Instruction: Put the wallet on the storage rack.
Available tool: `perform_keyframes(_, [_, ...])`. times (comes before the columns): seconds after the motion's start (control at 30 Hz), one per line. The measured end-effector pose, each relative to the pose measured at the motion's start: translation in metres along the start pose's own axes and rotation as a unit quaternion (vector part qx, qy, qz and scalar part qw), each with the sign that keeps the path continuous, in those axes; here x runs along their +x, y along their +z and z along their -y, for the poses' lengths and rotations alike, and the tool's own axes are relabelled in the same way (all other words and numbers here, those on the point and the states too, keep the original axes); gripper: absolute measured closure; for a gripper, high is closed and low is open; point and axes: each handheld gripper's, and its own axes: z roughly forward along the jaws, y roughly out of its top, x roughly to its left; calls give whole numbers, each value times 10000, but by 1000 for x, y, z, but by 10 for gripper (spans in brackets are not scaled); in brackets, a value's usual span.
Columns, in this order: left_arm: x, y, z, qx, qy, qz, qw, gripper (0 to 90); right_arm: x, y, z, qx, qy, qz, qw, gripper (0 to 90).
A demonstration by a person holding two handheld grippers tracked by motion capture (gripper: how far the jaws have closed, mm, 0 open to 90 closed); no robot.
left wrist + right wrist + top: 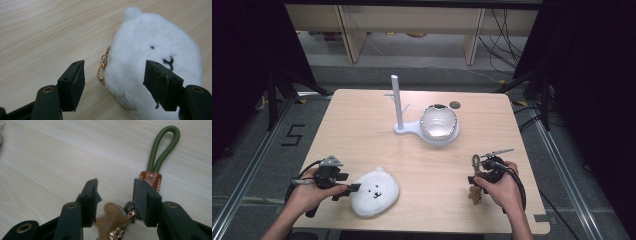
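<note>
high view looks down over the table [362,120]; both gripper views sit close above that same tabletop.

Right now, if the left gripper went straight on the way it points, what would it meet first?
Probably the white plush bear. The left gripper has its jaws open, with the bear's near edge and gold clasp lying just ahead between them. Depth is hard to judge, but nothing else lies closer.

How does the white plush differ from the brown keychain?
The white plush is fluffy and bulky; the brown keychain is flat stitched leather. The plush carries a gold clasp; the keychain, a green cord loop. Both lie on the table between open jaws.
</note>
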Motion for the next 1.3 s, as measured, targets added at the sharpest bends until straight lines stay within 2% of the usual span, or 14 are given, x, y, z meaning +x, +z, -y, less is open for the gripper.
perform_keyframes(0.23, [-1, 13, -17, 405, -11, 196, 9990, 325, 5, 0, -1, 27, 38, -12, 10000, 533])
perform_keyframes(0.27, [-1, 17, -18, 702, 186, 262, 9970, 330, 5, 0, -1, 22, 48, -45, 10000, 529])
perform_keyframes(0.37, [-4, 23, -17, 878, 214, 280, 9955, 345, 5, -1, 0, 25, 52, -64, 10000, 528])
perform_keyframes(0.4, [-6, 27, -16, 846, 161, 270, 9959, 355, 6, -1, 0, 15, 66, -39, 10000, 527])
perform_keyframes(0.47, [-7, 30, -16, 1005, 206, 308, 9942, 384, 5, -2, 0, -37, -8, -80, 10000, 525])
perform_keyframes(0.53, [-7, 31, -16, 1018, 216, 346, 9940, 398, 5, -2, 0, -19, -54, -92, 9999, 524])
perform_keyframes(0.67, [-11, 33, -18, 1108, 258, 239, 9932, 429, 7, -2, 0, -30, -11, -129, 9999, 520])
perform_keyframes(0.7, [-12, 34, -18, 1121, 243, 286, 9930, 435, 7, -2, 0, -1, 21, -86, 10000, 520])
perform_keyframes(0.73, [-13, 35, -19, 1152, 240, 213, 9928, 440, 8, -3, 0, -16, -16, -127, 9999, 519])
perform_keyframes(0.9, [-14, 37, -24, 1306, 150, 225, 9911, 495, 10, -3, 0, -23, -74, -151, 9999, 518])
perform_keyframes(1.1, [-12, 36, -27, 1288, 446, 214, 9904, 618, 11, -2, 1, -62, -194, -189, 9996, 518])
perform_keyframes(1.17, [-16, 34, -27, 1186, 634, 157, 9908, 684, 13, -3, 0, -47, -152, -199, 9997, 517])
perform_keyframes(1.2, [-17, 32, -27, 1141, 817, 135, 9900, 720, 13, -3, 0, -45, -163, -200, 9997, 516])
perform_keyframes(1.3, [-23, 29, -27, 1058, 1079, 72, 9885, 795, 15, -4, -1, -36, -221, -216, 9995, 514])
